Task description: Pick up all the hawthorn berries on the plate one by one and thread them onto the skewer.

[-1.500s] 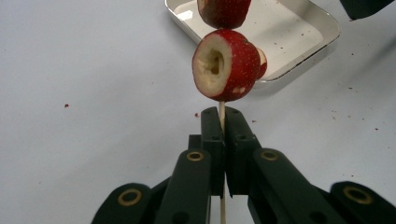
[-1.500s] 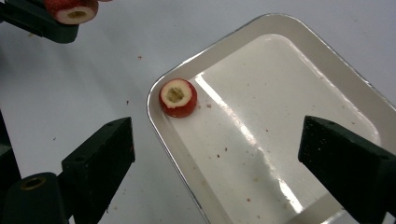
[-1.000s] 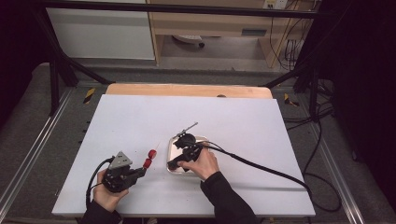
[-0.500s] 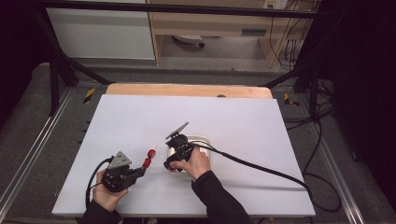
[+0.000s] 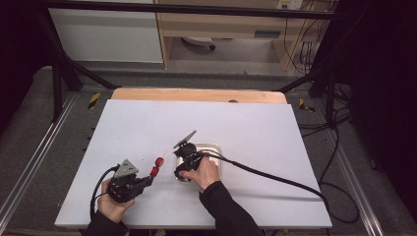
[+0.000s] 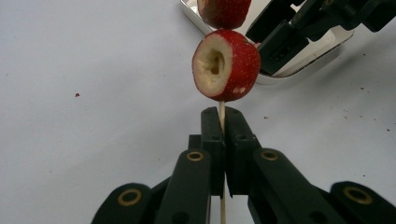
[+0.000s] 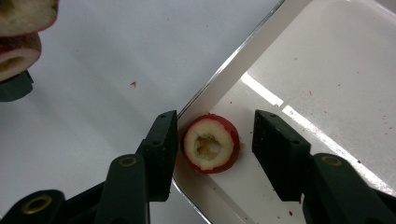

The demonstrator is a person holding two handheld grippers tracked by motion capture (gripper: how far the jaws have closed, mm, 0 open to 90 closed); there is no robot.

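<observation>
I work in what looks like a lab recording rig. My white bench (image 5: 275, 128) stands inside a black metal frame (image 5: 64, 73), with cables (image 5: 314, 49) trailing over the grey floor (image 5: 29, 147).

Lighting: even overhead, table (image 5: 246, 128) bright, surroundings dark. Glare streak on tray (image 7: 327, 70). Soft shadows; close-ups sharp, high view slightly soft.

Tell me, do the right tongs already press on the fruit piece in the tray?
No, the fruit piece lies between their open jaws, a gap on one side.
</observation>
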